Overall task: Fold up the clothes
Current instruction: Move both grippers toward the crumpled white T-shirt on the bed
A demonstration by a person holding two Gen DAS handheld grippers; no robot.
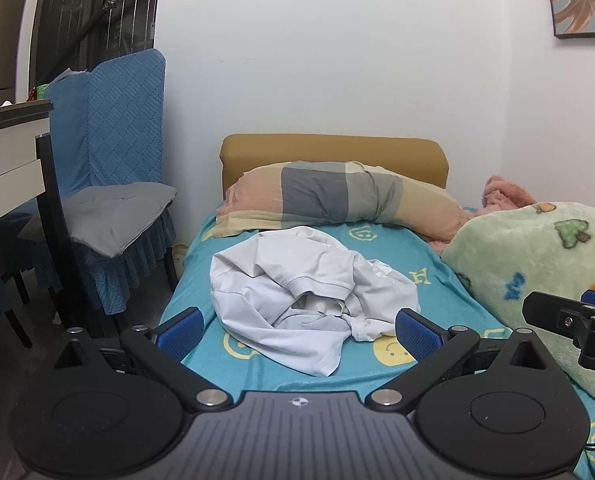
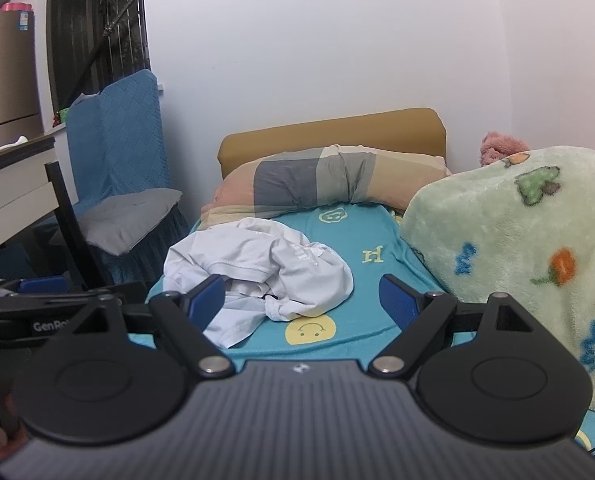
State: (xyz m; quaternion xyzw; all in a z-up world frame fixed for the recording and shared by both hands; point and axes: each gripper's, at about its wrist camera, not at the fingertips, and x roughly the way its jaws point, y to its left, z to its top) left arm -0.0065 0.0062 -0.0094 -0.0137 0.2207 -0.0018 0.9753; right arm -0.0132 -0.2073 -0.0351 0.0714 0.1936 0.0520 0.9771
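Observation:
A crumpled white garment (image 1: 297, 292) lies in a heap on the teal bed sheet (image 1: 377, 240), in front of the pillow. In the right wrist view the same white garment (image 2: 257, 268) sits left of centre. My left gripper (image 1: 297, 330) hovers over the near end of the bed, open wide, its blue pads apart and nothing between them. My right gripper (image 2: 303, 300) is also open and empty, just short of the garment's near edge. Each gripper shows at the side of the other's view: the right one (image 1: 577, 320), the left one (image 2: 37, 304).
A checked pillow (image 1: 337, 200) rests against the mustard headboard (image 1: 333, 152). A green fleece blanket (image 1: 537, 272) is piled on the bed's right side. A blue-covered chair (image 1: 113, 184) with a grey cushion and a table (image 1: 9, 168) stand left of the bed.

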